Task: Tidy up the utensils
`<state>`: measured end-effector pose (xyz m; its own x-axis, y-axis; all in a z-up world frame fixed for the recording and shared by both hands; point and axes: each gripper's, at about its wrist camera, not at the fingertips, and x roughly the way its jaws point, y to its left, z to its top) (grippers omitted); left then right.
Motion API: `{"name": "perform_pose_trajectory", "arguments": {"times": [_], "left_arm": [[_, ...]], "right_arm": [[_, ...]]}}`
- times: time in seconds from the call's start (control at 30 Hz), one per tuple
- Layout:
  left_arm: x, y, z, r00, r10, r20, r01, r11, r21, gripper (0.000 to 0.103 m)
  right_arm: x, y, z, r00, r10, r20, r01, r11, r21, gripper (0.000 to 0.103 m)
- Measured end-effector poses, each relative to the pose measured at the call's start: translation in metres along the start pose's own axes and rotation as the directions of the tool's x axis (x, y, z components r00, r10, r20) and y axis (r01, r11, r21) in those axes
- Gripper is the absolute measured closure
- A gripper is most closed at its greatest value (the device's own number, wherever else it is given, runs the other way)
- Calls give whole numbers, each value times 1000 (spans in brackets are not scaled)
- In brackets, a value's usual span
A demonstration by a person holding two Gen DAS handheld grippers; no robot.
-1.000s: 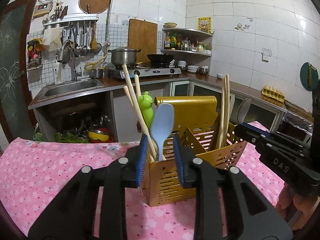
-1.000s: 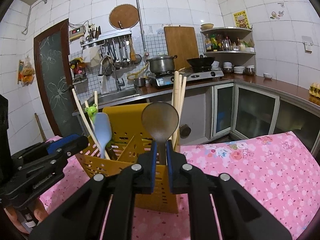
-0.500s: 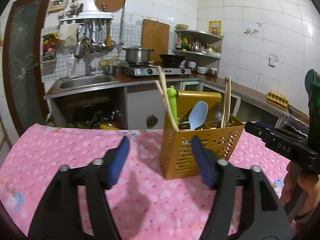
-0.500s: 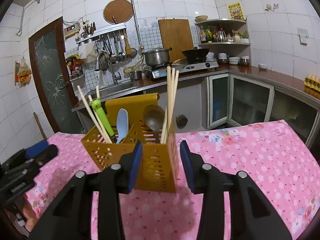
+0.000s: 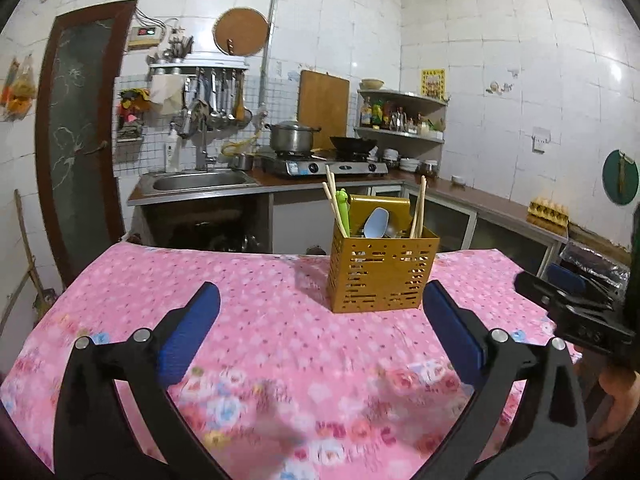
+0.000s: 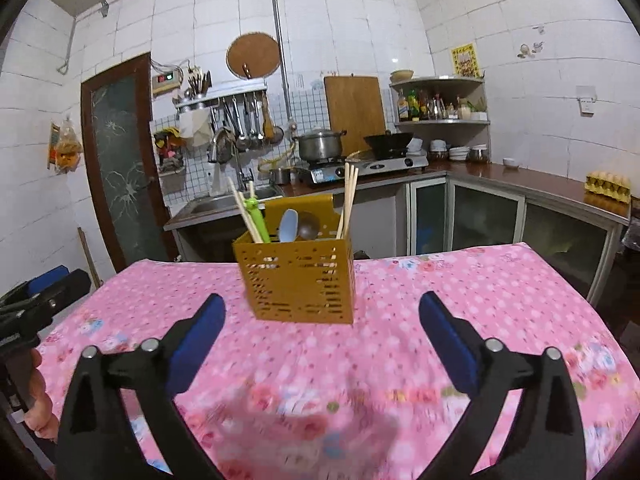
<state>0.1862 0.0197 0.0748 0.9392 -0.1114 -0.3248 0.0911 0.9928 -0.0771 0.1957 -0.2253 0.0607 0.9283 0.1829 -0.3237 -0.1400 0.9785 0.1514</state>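
Observation:
A yellow perforated utensil holder (image 5: pixel 380 270) stands on the pink floral tablecloth (image 5: pixel 260 300); it also shows in the right wrist view (image 6: pixel 298 278). It holds a light blue spoon (image 5: pixel 376 222), a dark metal spoon (image 6: pixel 307 225), wooden chopsticks (image 5: pixel 418 208) on the right, and chopsticks with a green frog-topped utensil (image 5: pixel 343 210) on the left. My left gripper (image 5: pixel 320 326) is open and empty, well back from the holder. My right gripper (image 6: pixel 322 328) is open and empty, also back from it.
The table's far edge lies just behind the holder. Beyond are a sink (image 5: pixel 200 180), a stove with a pot (image 5: pixel 294 140) and a wok, a corner shelf (image 6: pixel 440 120) and a door (image 6: pixel 120 152) at left. The right gripper's body (image 5: pixel 576 312) shows at the left view's right edge.
Both grippers let go of their spoons into the holder, opened wide and pulled back from it. The blue spoon and the metal spoon now stand in the holder.

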Motion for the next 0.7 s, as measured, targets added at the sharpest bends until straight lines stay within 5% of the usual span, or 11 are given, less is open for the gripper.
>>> {"name": "perform_pose_trajectory", "arguments": {"times": [0.33, 0.7], "left_arm": [[-61, -5, -53, 995, 96, 17, -96, 995, -7, 5], [-60, -13, -93, 993, 109, 42, -112, 991, 79, 5]], "right_arm": [[-70, 5, -47, 999, -34, -14, 34, 999, 35, 4], [-71, 10, -78, 996, -83, 23, 83, 997, -9, 4]]}}
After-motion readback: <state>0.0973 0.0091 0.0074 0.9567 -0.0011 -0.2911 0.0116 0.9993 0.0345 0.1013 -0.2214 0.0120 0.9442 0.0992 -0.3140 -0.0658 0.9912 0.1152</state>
